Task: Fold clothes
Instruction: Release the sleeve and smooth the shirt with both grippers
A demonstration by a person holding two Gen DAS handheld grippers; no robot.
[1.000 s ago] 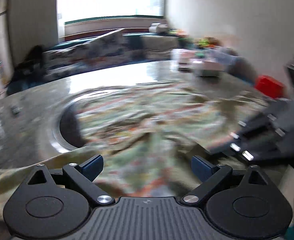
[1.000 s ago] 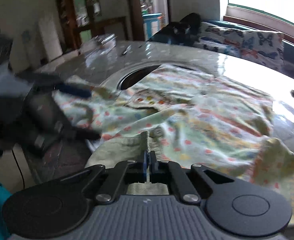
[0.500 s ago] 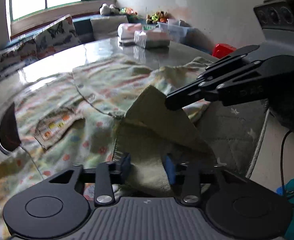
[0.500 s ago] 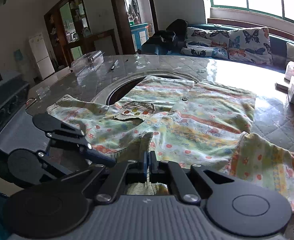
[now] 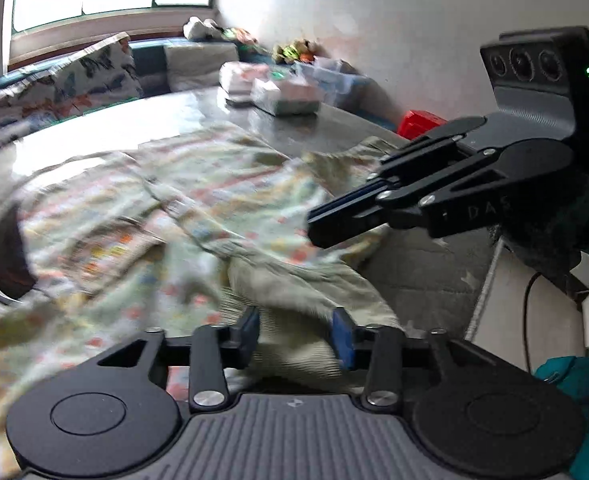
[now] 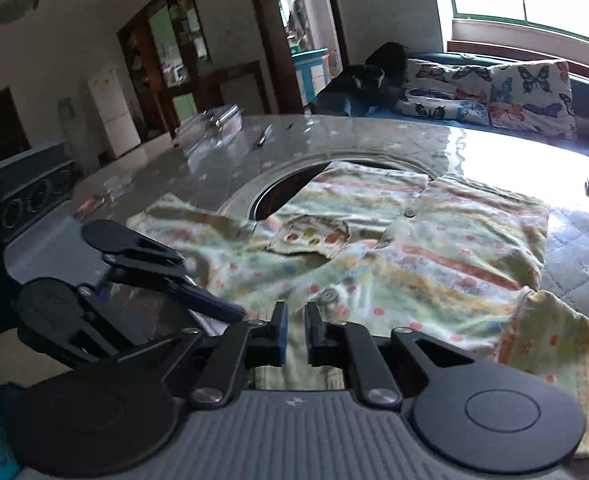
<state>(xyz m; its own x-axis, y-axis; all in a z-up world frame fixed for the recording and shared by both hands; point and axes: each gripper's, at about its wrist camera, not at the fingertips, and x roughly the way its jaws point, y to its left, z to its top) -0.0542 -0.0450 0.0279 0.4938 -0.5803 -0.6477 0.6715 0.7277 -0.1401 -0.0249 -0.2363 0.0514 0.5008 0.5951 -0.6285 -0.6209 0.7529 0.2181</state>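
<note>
We see the shirt (image 6: 414, 248) spread mostly flat on the table (image 6: 374, 136), unfolded; its near hem at 6 o'clock bunches between our left gripper (image 5: 294, 334), jaws apart. Our right gripper (image 6: 295, 330) stands slightly parted over the hem.

Black linkage tongs (image 5: 296, 336) with blue pads (image 5: 342, 340), silver screws, ribbed grey housing, round black discs, teal sleeve (image 5: 582, 384)
</note>
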